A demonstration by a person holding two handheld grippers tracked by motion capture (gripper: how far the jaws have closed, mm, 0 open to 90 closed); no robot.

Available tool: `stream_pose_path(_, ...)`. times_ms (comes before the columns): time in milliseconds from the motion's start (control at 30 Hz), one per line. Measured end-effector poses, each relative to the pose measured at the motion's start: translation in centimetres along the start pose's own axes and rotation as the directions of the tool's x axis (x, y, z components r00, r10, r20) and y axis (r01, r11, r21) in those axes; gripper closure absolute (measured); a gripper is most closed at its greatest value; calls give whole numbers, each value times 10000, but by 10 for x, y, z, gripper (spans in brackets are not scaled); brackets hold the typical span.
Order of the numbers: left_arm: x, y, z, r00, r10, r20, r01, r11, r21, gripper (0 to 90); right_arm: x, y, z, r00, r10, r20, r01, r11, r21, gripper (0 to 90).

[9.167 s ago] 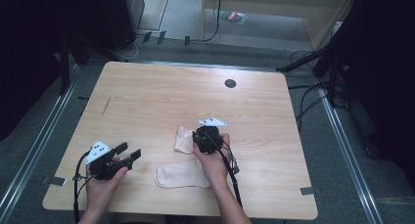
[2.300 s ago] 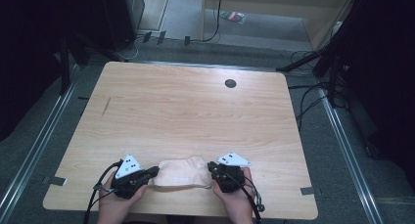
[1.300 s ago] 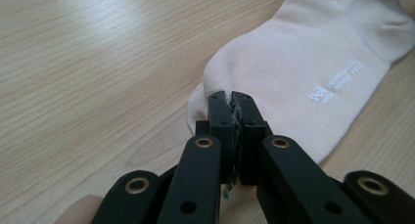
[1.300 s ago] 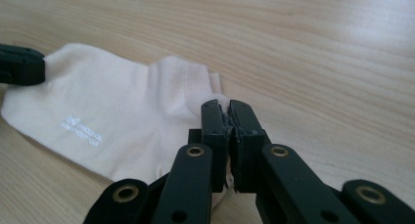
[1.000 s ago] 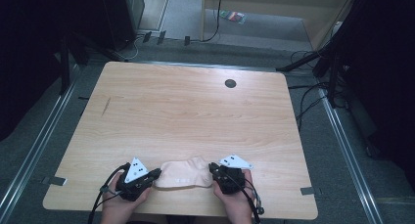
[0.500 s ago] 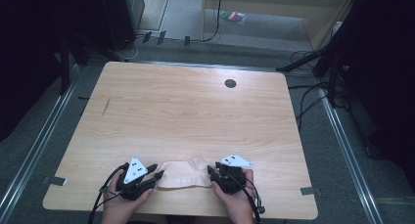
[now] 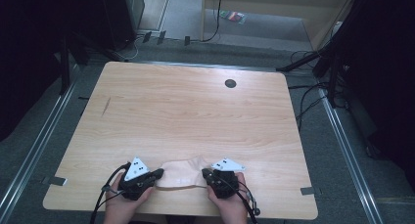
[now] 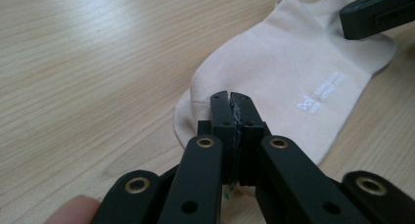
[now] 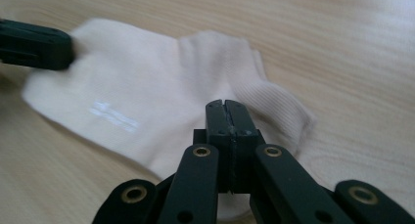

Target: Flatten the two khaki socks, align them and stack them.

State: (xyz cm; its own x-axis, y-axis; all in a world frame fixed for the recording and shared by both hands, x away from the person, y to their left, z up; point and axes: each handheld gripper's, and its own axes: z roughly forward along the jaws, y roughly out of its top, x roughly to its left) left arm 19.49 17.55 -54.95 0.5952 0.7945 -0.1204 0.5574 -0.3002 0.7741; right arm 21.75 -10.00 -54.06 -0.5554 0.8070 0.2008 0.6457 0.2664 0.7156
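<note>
A beige ankle sock (image 7: 181,174) lies flat near the table's front edge, stretched between the two grippers. My left gripper (image 7: 159,174) is at its left end and my right gripper (image 7: 205,175) at its right end. In the left gripper view the jaws (image 8: 230,94) are shut on the rounded edge of the sock (image 8: 293,62), with the other gripper's jaw tip (image 8: 377,13) at the far end. In the right gripper view the jaws (image 9: 226,104) are shut on the ribbed cuff of the sock (image 9: 147,101). The left gripper's jaw (image 9: 34,43) rests at the opposite end.
The wooden table (image 7: 195,111) stretches away beyond the sock, with a dark round cable hole (image 7: 230,83) near its far edge. The table's front edge runs just under both hands. Cables and dark stands lie on the floor to the right.
9.2 s ago the grippers were apart, the right one at a bunched sock above a flat one. Since 2.3 s ago both hold the sock's ends; the left crept slightly right.
</note>
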Motion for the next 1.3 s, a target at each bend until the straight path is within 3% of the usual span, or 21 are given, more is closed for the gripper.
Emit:
stream_pose_path(100, -1, 1, 2, 10000, 38, -91, -38, 10000, 61, 900, -5, -3, 3, 9991, 426, -84, -425, 9990, 118, 900)
stream_pose_path(267, -4, 3, 8, 9982, 472, -382, -467, 9988, 133, 900, -1, -3, 3, 9995, 137, 288, -142, 9998, 165, 900)
stream_pose_path(367, -3, 5, 9, 9977, 572, -359, -571, 9984, 51, 884, -2, -3, 2, 9995, 239, 189, -240, 9997, 78, 900)
stream_pose_path(433, -2, 5, 6, 9990, 438, 104, -432, 9979, -485, 752, -4, -3, -2, 9993, 378, -3, -378, 9989, -284, 774)
stream_pose_path(500, 2, 5, -1, 9989, 89, 460, -34, 9932, -1164, 616, -7, 1, -11, 9991, 397, -156, -410, 9949, -926, 644)
stream_pose_path(633, 16, 6, -18, 9965, -658, 510, 757, 9707, -2279, 402, -14, 7, -26, 9994, 277, -188, -306, 9830, -1810, 353)
stream_pose_path(733, 26, 5, -27, 9932, -1077, 447, 1155, 9620, -2475, 242, -19, 10, -32, 9993, 350, -136, -370, 9804, -1935, 173)
stream_pose_path(800, 35, 4, -33, 9911, -1268, 410, 1330, 9585, -2521, 179, -22, 10, -35, 9995, 322, -76, -330, 9793, -1997, 128)
stream_pose_path(867, 41, 2, -38, 9905, -1322, 378, 1375, 9558, -2599, 129, -22, 10, -38, 9995, 198, 259, -140, 9776, -2100, 128)
stream_pose_path(1000, 53, 0, -49, 9872, -1584, 190, 1571, 9439, -2903, 129, -25, 11, -42, 9985, 259, 478, -144, 9738, -2269, 129)
stream_pose_path(1100, 62, -3, -54, 9853, -1686, -269, 1536, 9441, -2918, 130, -30, 11, -45, 9979, 399, 501, -273, 9728, -2301, 130)
stream_pose_path(1300, 77, -8, -62, 9784, -1980, -594, 1717, 9386, -2992, 130, -42, 10, -52, 9947, 622, 821, -398, 9671, -2511, 131)
